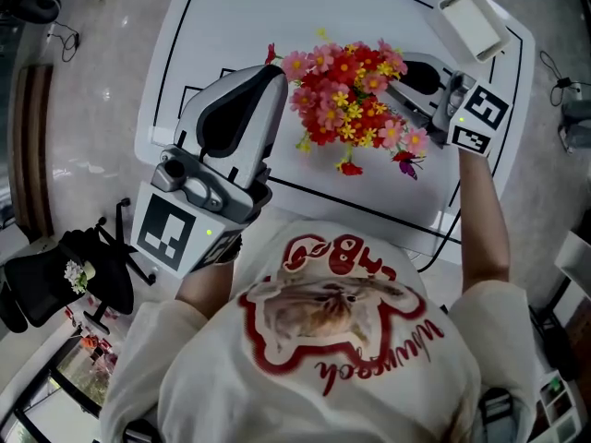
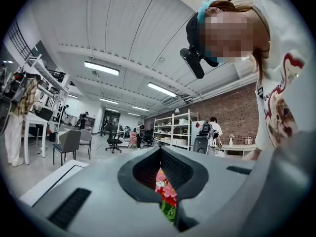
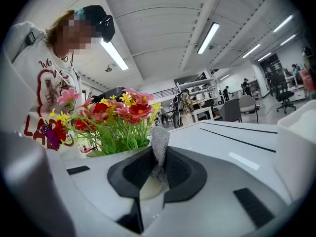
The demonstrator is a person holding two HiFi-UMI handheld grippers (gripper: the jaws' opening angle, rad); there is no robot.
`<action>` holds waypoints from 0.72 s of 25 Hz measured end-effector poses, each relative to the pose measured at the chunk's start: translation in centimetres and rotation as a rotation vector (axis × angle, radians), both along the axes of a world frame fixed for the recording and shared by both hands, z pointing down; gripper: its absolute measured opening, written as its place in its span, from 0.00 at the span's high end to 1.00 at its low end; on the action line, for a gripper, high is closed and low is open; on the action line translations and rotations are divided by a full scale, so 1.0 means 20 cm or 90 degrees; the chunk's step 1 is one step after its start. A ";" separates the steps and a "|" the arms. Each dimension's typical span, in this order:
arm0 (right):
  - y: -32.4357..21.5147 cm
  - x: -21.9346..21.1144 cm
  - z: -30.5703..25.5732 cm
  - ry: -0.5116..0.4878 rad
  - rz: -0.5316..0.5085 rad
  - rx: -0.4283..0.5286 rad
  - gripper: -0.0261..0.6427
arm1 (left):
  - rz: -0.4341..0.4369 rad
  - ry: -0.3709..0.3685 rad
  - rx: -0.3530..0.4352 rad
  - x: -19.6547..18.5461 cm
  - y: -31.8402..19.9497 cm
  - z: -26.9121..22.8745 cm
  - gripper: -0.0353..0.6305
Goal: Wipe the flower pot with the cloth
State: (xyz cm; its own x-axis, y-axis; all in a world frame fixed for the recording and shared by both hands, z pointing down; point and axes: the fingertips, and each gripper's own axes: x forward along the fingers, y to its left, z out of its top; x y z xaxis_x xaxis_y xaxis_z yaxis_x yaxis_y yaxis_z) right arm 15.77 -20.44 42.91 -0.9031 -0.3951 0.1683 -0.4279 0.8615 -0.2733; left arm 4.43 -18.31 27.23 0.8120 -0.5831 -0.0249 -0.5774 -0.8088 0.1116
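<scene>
The flower pot is hidden in the head view under its bunch of red, pink and yellow flowers, which stands mid-table. My right gripper reaches in from the right at the flowers' edge. In the right gripper view this gripper is shut on a grey knitted cloth that sticks up between the jaws, just in front of the flowers. A pale curved surface, apparently the pot, shows behind the jaws. My left gripper sits against the flowers' left side, shut with nothing in it; flowers show past its jaws.
The white table carries black outline markings. A white tray stands at the far right corner, close behind my right gripper, and shows again as the tray. A black office chair stands on the floor at the left.
</scene>
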 end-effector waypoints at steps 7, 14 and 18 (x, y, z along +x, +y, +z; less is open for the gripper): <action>0.04 0.03 -0.01 0.000 0.030 0.019 0.88 | -0.007 -0.002 0.010 0.01 0.05 -0.03 0.94; 0.08 0.04 -0.01 0.005 0.051 0.027 0.88 | 0.002 0.001 0.006 0.04 0.10 -0.04 0.94; 0.10 0.05 0.00 0.011 0.060 0.025 0.88 | 0.012 0.003 -0.003 0.05 0.11 -0.03 0.94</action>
